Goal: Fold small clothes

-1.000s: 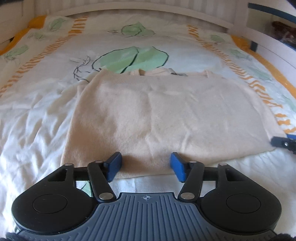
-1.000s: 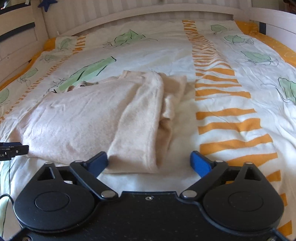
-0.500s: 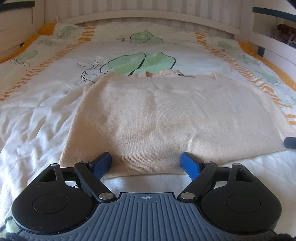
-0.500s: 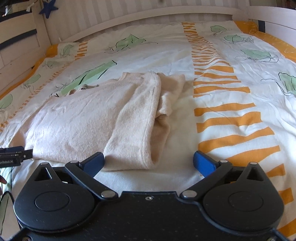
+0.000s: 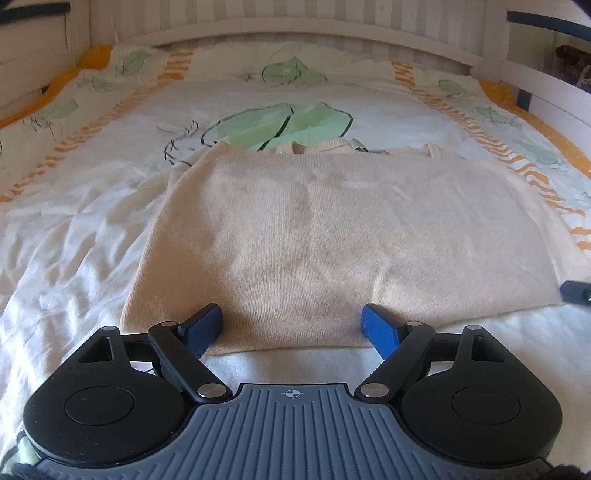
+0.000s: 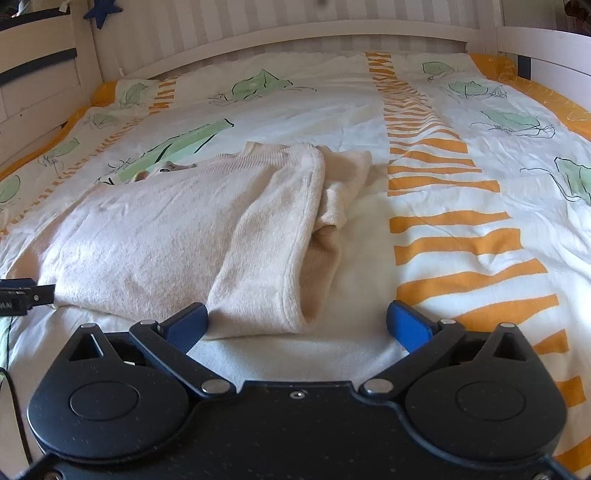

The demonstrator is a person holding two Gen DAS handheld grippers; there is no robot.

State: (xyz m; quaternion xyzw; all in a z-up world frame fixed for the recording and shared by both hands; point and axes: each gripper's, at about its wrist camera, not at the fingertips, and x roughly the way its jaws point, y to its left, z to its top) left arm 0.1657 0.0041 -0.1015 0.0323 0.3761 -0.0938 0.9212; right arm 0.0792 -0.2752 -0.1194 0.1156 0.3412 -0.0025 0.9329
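Left wrist view: pale peach knitted sweater (image 5: 332, 236) lies flat on the bed cover w/ green leaf prints and orange stripes (image 5: 92, 206), hem edge nearest the camera, neckline at the far side. Left gripper (image 5: 291, 325) hangs just above the near hem, jaws spread wide; the blue pads (image 5: 205, 325) sit over the hem edge but nothing is pinched btwn them. At the right edge of the view a dark tip of the right gripper (image 5: 576, 291) shows beside the sweater's near right corner. White slatted bed frame (image 5: 295, 33) runs along the back.

Right wrist view: same sweater (image 6: 166, 236) is left of centre; its right side is folded over, a sleeve (image 6: 269, 258) lying on top and running twd the camera, cuff end just ahead of the gripper. Right gripper (image 6: 297, 325) has jaws wide apart, cuff btwn them but not clamped. Left gripper's tip (image 6: 26, 295) pokes in at the left edge, near the sweater's hem. Cover's orange stripes (image 6: 461, 221) lie to the right, clear of the garment.
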